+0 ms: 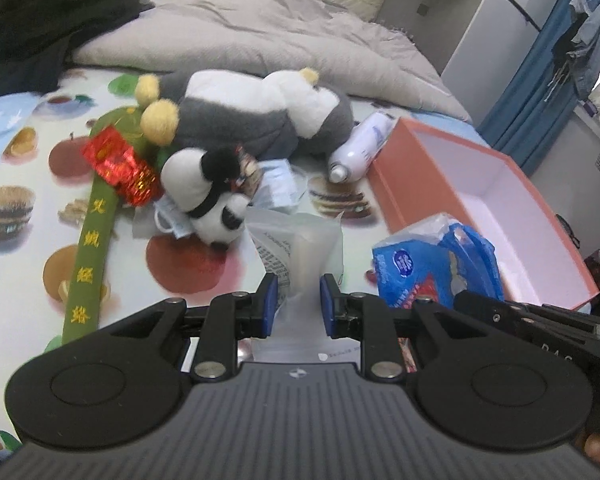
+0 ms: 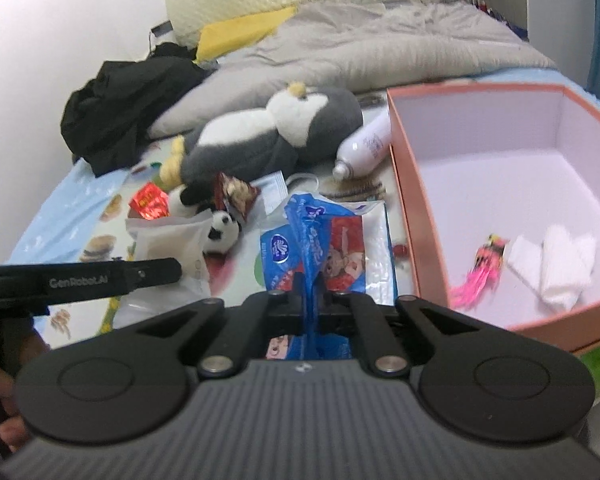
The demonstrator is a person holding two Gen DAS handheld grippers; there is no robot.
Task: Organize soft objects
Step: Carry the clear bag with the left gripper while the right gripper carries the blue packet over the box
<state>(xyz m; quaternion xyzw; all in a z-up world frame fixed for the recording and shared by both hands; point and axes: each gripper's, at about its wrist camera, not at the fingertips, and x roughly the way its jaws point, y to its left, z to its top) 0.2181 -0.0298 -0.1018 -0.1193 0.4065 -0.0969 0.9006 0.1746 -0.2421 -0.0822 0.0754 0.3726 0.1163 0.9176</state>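
My left gripper point(image 1: 298, 300) is shut on a translucent white plastic pouch point(image 1: 296, 248) and holds it over the bed. My right gripper point(image 2: 310, 284) is shut on a blue tissue pack point(image 2: 316, 236), which also shows in the left wrist view point(image 1: 436, 268). The pouch shows in the right wrist view point(image 2: 172, 240) under the left gripper's arm. A grey and white penguin plush point(image 1: 260, 116) and a small panda plush point(image 1: 208, 196) lie ahead. An open pink box point(image 2: 500, 184) at the right holds white tissues point(image 2: 556, 264) and a pink tassel toy point(image 2: 480, 276).
A white spray bottle point(image 1: 360, 148) lies beside the box. A green embroidered band point(image 1: 88, 248), a red foil packet point(image 1: 120, 164) and blue face masks point(image 1: 276, 188) lie on the fruit-print sheet. A grey quilt point(image 1: 260, 28) and black clothes point(image 1: 48, 20) lie behind.
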